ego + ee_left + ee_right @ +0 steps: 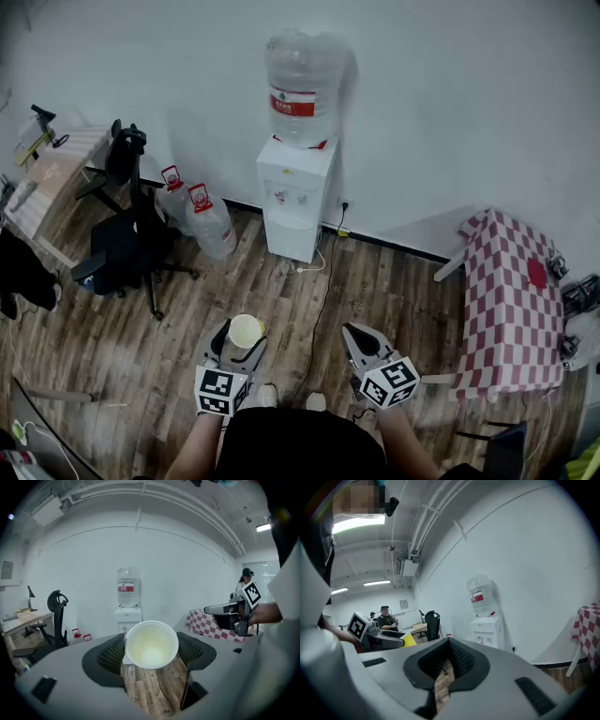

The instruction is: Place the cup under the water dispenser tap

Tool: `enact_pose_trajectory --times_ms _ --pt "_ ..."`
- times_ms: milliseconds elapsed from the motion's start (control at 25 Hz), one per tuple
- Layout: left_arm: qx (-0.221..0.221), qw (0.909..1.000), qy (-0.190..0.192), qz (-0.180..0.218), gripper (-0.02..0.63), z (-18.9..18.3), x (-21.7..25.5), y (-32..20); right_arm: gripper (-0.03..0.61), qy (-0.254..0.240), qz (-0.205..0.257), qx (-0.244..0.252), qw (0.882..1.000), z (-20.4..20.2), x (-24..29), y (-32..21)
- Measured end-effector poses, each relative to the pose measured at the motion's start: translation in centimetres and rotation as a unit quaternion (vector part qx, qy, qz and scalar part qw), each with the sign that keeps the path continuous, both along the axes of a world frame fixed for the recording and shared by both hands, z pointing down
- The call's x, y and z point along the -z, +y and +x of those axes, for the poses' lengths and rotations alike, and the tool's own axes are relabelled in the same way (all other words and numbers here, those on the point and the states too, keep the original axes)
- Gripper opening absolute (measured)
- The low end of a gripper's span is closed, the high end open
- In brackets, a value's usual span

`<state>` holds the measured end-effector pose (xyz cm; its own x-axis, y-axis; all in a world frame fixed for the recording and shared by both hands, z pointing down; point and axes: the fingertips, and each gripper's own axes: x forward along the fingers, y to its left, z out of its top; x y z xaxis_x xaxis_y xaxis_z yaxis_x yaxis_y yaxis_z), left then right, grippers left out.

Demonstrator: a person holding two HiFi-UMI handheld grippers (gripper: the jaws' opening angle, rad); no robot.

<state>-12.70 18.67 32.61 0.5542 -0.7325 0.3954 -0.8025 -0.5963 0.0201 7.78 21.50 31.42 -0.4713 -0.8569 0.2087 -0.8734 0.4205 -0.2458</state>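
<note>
The left tongs (242, 329) pinched the white cup (151, 644) by its sides, above the wooden floor (375, 291), well apart from the water dispenser (296, 197) by the wall; the right tongs (447, 657) were pressed together, empty

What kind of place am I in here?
Likely an office or lab workroom: a water dispenser against the white wall, a black office chair by a desk, and spare water bottles on the wood floor.
</note>
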Motion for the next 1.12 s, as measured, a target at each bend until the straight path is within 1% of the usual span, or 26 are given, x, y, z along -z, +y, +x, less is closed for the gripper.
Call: enact_pose_trajectory --times_ms 360,680,840,1000,1120 --pt "-0.013 0.9999 0.006 0.002 0.359 0.4 0.1 0.1 0.011 -0.001 0.001 -0.014 1.0 -0.3 0.0 0.9" --pt "-0.004 1.0 0.006 0.001 0.359 0.6 0.1 -0.1 0.011 -0.003 0.003 0.004 1.0 -0.3 0.2 1.0" --pt "0.001 1.0 -0.001 -0.003 0.359 1.1 -0.3 0.4 0.011 0.008 -0.002 0.021 1.0 -0.1 -0.5 1.8" --pt "0.005 1.0 -0.005 -0.007 0.359 2.0 -0.7 1.2 0.011 0.005 -0.007 0.026 1.0 0.8 -1.1 2.6" --pt "0.007 1.0 -0.004 -0.002 0.359 3.2 -0.3 2.0 0.011 0.001 -0.011 0.025 1.0 2.1 -1.6 3.3"
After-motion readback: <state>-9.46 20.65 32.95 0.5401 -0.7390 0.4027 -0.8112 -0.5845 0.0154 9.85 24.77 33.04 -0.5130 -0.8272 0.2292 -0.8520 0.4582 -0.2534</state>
